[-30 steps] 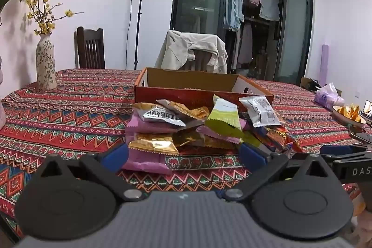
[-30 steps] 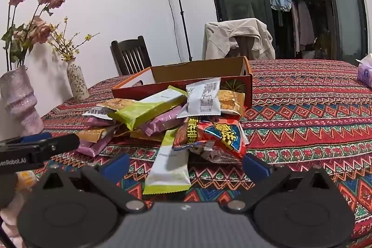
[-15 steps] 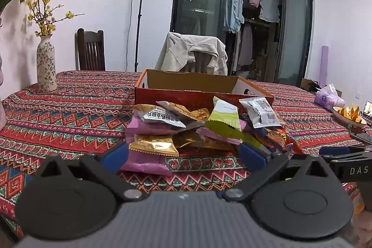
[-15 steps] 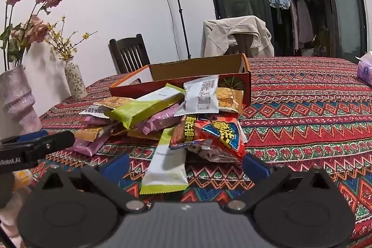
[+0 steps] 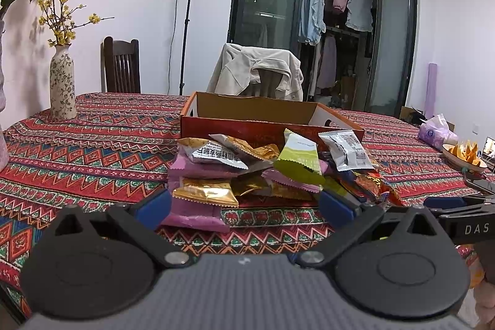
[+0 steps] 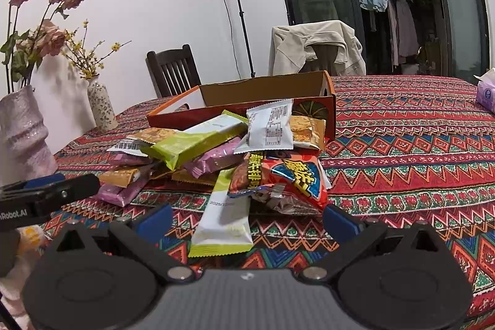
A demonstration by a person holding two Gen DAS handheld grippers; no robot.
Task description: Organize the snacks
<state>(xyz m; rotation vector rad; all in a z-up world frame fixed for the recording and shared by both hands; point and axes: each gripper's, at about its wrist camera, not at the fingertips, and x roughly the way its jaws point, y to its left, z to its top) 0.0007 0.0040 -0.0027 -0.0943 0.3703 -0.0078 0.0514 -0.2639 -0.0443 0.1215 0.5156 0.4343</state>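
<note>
Cardboard box (image 5: 247, 113) — one; two claws (image 5: 244, 207) (image 6: 247, 221) agape, one snack heap (image 6: 222, 150).

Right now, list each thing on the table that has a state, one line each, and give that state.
Left gripper: open, holding nothing, at the near edge of the snack pile.
Right gripper: open, holding nothing, the long white-and-green bar between its fingers.
Cardboard box: open on top, upright, contents hidden.
Snack pile: heaped loose on the tablecloth in front of the box.
White-and-green bar: lying flat, sealed.
Red chip bag: sealed, lying on the pile.
Flowered vase: upright, holding yellow sprigs.
</note>
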